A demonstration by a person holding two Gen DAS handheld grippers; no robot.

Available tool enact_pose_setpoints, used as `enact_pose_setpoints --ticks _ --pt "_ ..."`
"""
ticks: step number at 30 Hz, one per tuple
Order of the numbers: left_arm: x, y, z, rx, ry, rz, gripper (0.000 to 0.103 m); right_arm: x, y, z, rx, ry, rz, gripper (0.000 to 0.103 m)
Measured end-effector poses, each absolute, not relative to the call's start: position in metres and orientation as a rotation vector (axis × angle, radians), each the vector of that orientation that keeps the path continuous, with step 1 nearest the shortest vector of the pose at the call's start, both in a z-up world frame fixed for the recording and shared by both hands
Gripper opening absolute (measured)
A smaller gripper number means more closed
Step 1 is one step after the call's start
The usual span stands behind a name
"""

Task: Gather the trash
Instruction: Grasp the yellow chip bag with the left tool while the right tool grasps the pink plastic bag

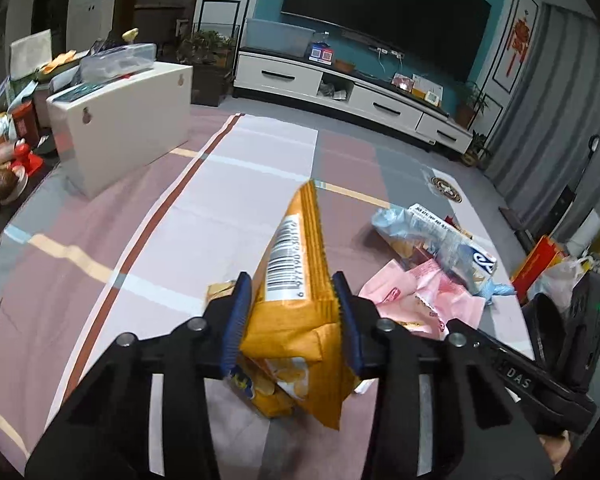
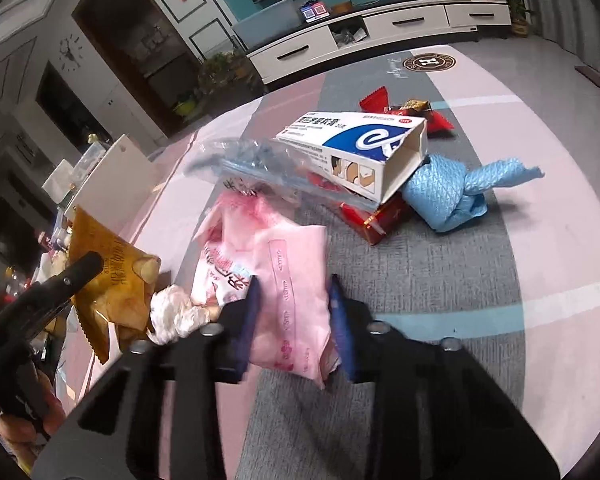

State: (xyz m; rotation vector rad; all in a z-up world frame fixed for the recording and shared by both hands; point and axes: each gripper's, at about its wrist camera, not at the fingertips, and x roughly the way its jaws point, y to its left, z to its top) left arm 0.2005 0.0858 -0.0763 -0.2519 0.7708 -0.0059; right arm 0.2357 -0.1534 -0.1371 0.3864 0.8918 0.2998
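The left gripper (image 1: 292, 312) is clamping an orange snack bag (image 1: 296, 300) between its blue pads, squeezing the crinkled foil at its middle. The bag is standing tilted, its serrated sealed end pointing up and away, a white barcode panel facing the camera, and its lower end with printed chips sagging toward the striped pink, white and grey cloth (image 1: 120, 240) covering the surface below.

The right gripper (image 2: 292, 320) is pinching a pale pink plastic wrapper (image 2: 288, 280) with red lettering and small flower prints; the soft film is bunching between the pads. Just beyond it a clear zip bag (image 2: 236, 160) is lying under a white and blue carton (image 2: 356, 148) with one end open. The carton is leaning on a red packet (image 2: 376, 216), and a twisted blue quilted cloth (image 2: 452, 188) is lying beside it. A crumpled white tissue (image 2: 172, 312) is sitting left of the pink wrapper, near the orange snack bag.
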Motion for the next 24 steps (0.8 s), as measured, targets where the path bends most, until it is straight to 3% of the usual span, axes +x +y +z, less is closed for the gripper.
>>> enact_pose_setpoints --ticks 8,24 --pt "0.165 0.109 -0.055 -0.304 0.716 -0.038 0.038 0.207 -0.152 -0.113 0.338 0.839 0.324 0.013" --pt "0.137 0.061 -0.022 -0.292 0.632 -0.253 0.038 0.141 -0.208 -0.064 0.309 0.641 0.264 0.011"
